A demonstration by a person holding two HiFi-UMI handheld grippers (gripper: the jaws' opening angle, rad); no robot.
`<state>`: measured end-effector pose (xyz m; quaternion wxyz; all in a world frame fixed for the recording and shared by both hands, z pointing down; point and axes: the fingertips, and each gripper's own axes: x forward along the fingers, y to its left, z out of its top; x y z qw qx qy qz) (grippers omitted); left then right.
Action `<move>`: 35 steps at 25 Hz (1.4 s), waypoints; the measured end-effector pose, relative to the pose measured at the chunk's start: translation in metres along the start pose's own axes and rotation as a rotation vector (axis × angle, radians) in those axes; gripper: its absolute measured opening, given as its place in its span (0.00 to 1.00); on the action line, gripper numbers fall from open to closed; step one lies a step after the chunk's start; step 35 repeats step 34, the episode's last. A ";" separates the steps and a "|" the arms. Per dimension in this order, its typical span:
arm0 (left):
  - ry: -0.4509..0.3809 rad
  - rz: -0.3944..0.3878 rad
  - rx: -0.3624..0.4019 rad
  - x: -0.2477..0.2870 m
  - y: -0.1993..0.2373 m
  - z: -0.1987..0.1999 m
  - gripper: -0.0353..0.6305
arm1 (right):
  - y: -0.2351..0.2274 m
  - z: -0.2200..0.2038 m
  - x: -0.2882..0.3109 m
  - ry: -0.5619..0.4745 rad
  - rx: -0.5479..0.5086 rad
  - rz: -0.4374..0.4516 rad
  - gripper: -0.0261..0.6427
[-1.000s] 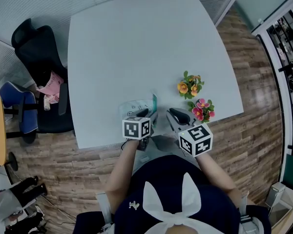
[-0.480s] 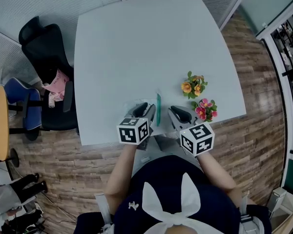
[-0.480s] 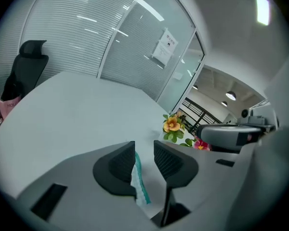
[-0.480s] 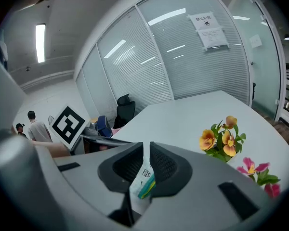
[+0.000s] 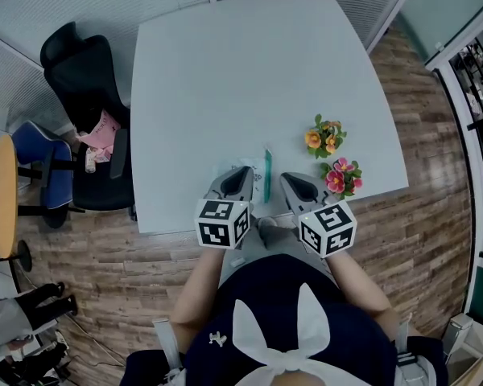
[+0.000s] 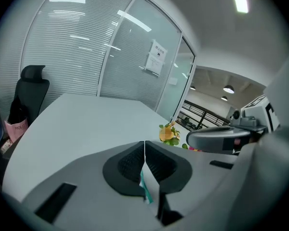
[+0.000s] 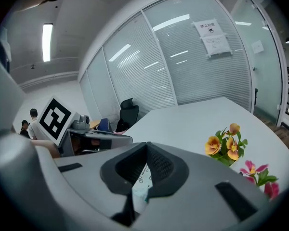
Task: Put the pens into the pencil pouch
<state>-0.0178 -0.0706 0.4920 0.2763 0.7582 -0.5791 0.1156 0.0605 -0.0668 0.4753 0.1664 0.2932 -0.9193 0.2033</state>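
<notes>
Grey table (image 5: 241, 79); flowers (image 5: 325, 135) near right edge; black chair (image 5: 76, 75) left.

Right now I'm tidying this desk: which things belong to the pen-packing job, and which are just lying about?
Job: pencil pouch, pinched by left gripper and right gripper, whose fingers have just closed on it. No pens in view.
Lying about: orange flowers, pink flowers, black chair, pink bag.

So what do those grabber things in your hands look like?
The left gripper and right gripper are smooth, light grey shells. Each carries a white cube printed with black square markers. Their fingers are wide and grey, with black ribbed pads on the inside. The person wears a dark top with a big white bow.
</notes>
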 end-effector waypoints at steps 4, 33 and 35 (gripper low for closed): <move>-0.013 -0.024 0.016 -0.014 -0.009 0.006 0.09 | 0.007 0.006 -0.009 -0.029 -0.003 -0.019 0.05; -0.055 -0.081 0.059 -0.057 -0.015 0.027 0.09 | 0.038 0.022 -0.020 -0.028 -0.048 -0.098 0.04; -0.054 -0.081 0.057 -0.058 -0.015 0.027 0.09 | 0.038 0.023 -0.019 -0.029 -0.049 -0.098 0.04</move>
